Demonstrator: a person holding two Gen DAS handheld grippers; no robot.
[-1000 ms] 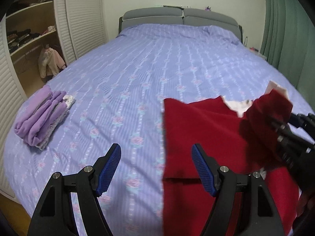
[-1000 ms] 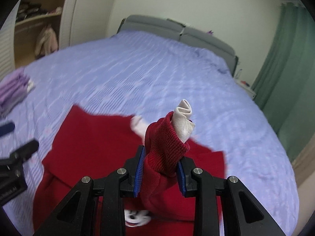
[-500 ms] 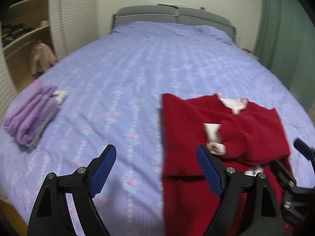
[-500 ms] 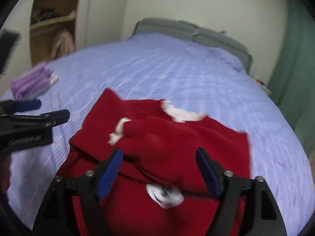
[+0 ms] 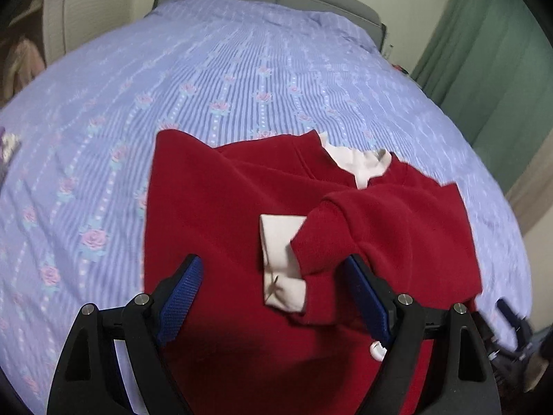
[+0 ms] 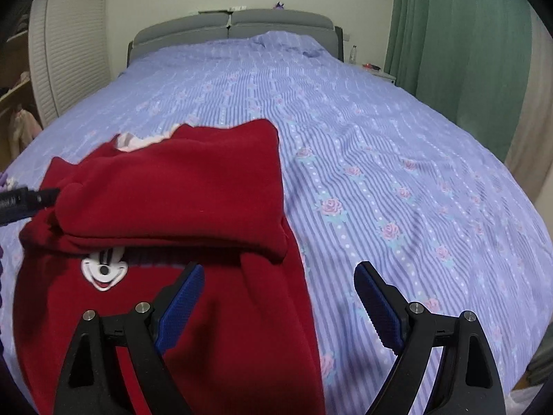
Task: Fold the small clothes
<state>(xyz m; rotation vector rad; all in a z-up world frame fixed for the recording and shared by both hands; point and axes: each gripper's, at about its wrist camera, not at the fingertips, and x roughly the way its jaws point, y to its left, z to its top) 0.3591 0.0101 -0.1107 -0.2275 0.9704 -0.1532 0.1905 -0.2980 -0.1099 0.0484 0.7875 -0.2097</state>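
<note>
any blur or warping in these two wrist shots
Left wrist view: bedspread slightly motion-smeared, the red sweater fairly sharp, dark shadow near the left claw. Right wrist view: sharper; fisheye bows the bed, corners vignetted black.

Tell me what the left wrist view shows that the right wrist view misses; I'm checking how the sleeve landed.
Only the left wrist view shows the white cuff of the sleeve folded across the body, plus the full white collar.

Only the right wrist view shows the cartoon mouse face below the fold.

Both show the red sweater lying on the purple floral bedspread, and each gripper's blue-padded jaws apart, holding nothing.
</note>
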